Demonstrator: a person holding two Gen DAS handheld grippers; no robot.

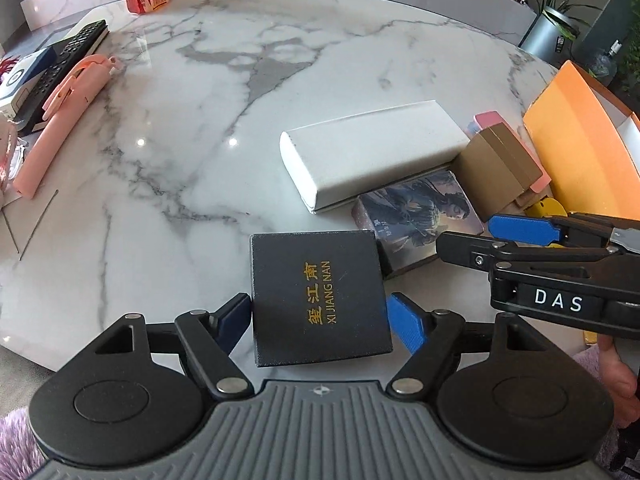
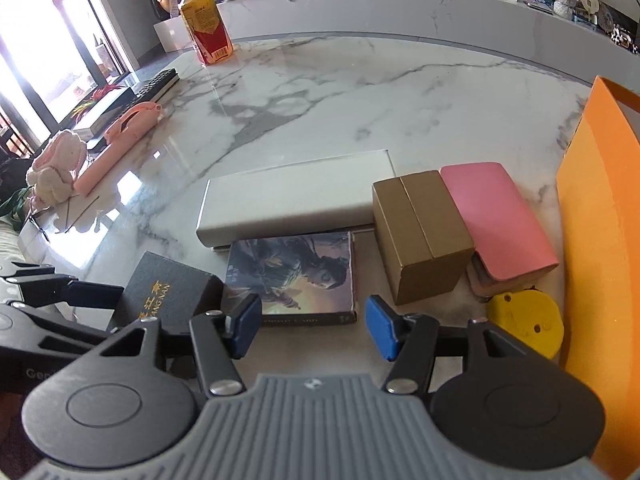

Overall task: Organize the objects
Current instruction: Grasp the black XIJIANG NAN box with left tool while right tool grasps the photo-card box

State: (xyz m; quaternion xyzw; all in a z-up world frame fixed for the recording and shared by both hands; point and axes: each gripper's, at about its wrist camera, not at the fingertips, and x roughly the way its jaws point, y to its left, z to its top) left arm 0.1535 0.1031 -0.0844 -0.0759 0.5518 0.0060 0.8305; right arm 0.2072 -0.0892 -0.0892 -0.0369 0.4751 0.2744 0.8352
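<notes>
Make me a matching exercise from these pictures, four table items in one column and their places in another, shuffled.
1. black gift box with gold lettering
2. long white box
3. pink case
4. round yellow disc

A. beside the brown cardboard box
B. between the left gripper's open jaws
C. partly over the picture box
D. near the orange tray

Pairs: 1-B, 2-C, 3-A, 4-D

- A black box (image 1: pixel 320 300) with gold lettering is lying flat on the marble table (image 1: pixel 180 120).
- A picture-printed box (image 2: pixel 294 274) is lying flat beside it, tucked under a long white box (image 2: pixel 296 196).
- A tan carton (image 2: pixel 422 236) is leaning against a pink case (image 2: pixel 500 220).
- A yellow disc (image 2: pixel 528 324) is lying by the orange box (image 2: pixel 600 240).
</notes>
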